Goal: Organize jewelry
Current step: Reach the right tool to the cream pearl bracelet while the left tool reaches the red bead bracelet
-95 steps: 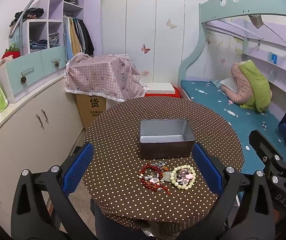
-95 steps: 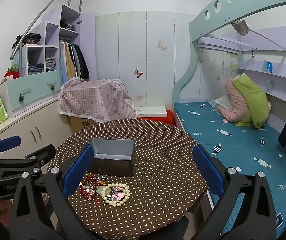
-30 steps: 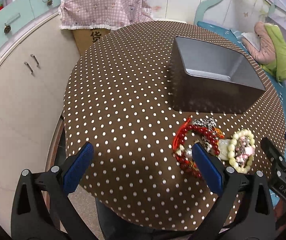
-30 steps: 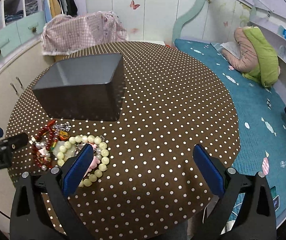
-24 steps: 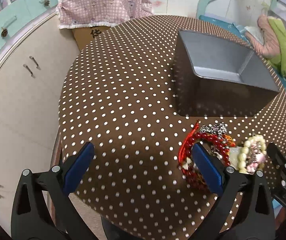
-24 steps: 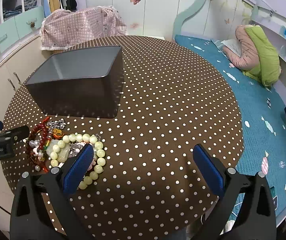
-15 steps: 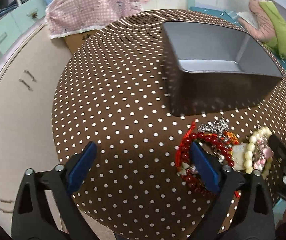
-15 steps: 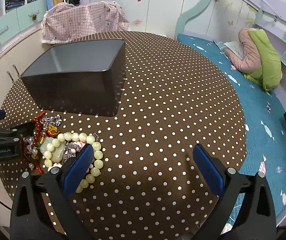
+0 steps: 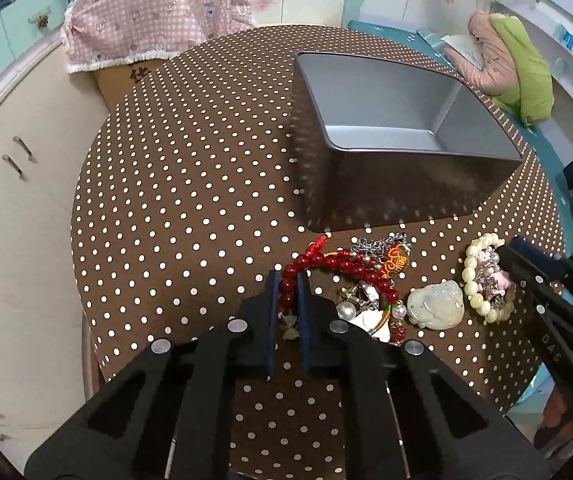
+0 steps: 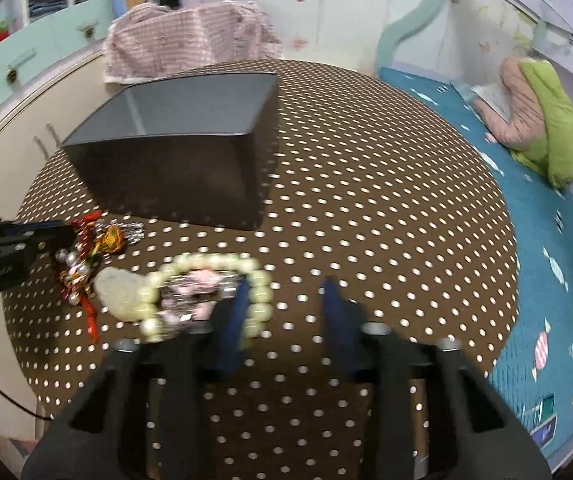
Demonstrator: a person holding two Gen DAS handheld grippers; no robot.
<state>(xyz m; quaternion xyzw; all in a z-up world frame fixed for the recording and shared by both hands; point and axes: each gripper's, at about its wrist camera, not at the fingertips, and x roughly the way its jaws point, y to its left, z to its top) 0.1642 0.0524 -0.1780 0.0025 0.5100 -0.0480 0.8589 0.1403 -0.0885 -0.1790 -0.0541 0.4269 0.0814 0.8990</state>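
A pile of jewelry lies on the brown polka-dot table (image 9: 190,184) in front of an empty grey metal box (image 9: 386,120). My left gripper (image 9: 287,280) is shut on the red bead bracelet (image 9: 350,268) at its left end, low on the table. A pale jade pendant (image 9: 436,306) and a cream bead bracelet (image 9: 474,276) lie to the right. In the right wrist view my right gripper (image 10: 282,296) is part open, its left finger (image 10: 234,320) over the cream bead bracelet (image 10: 206,268). The box (image 10: 174,120) stands behind.
A silver chain and an orange charm (image 9: 394,260) lie by the box. White cabinets (image 9: 14,168) stand left of the table. A bed with a blue cover (image 10: 546,248) is on the right, and a pink checked cloth (image 9: 154,28) covers a carton behind.
Both grippers have dropped onto the jewelry pile. My left gripper has shut on the red bracelet. My right gripper has narrowed and moved left over the cream bracelet.
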